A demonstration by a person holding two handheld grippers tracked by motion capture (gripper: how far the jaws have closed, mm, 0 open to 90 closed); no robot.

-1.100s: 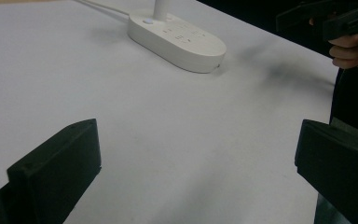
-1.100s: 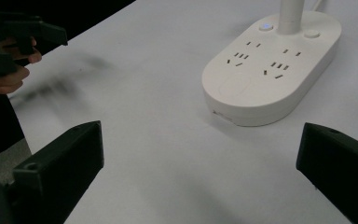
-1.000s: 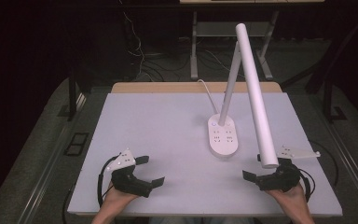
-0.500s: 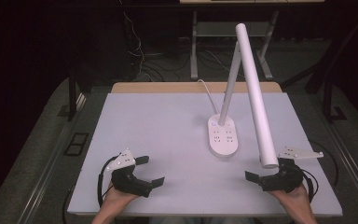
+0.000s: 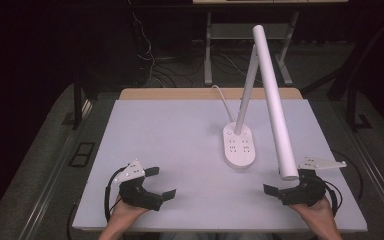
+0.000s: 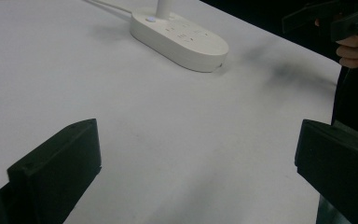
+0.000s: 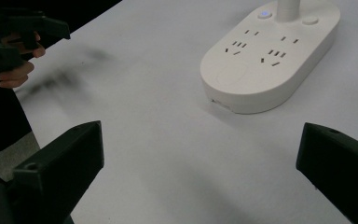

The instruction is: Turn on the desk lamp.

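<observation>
You are holding two black two-jaw grippers, one in each hand, low over a pale grey rectangular table (image 5: 180,145). The left gripper (image 5: 161,183) sits near the table's front edge on your left, its jaws spread wide with nothing between them. The right gripper (image 5: 275,191) sits near the front edge on your right, its jaws also spread wide and empty.

One white desk lamp (image 5: 260,100) stands on the table, right of centre and between the two grippers but farther back. Its flat oval white plastic base (image 5: 239,146) rests flat on the tabletop. Its thin stem rises from the back of the base, and its long white tube head (image 5: 274,102) slopes down toward you, with its lower end just above and beside the right gripper; whether they touch cannot be told.

In the right gripper view, the base (image 7: 272,56) carries four socket groups on top, one small lit blue button (image 7: 264,14) and one plain white button (image 7: 310,20). One white cord (image 5: 224,102) leaves the base toward the table's far edge.

Both grippers are well apart from the base.
</observation>
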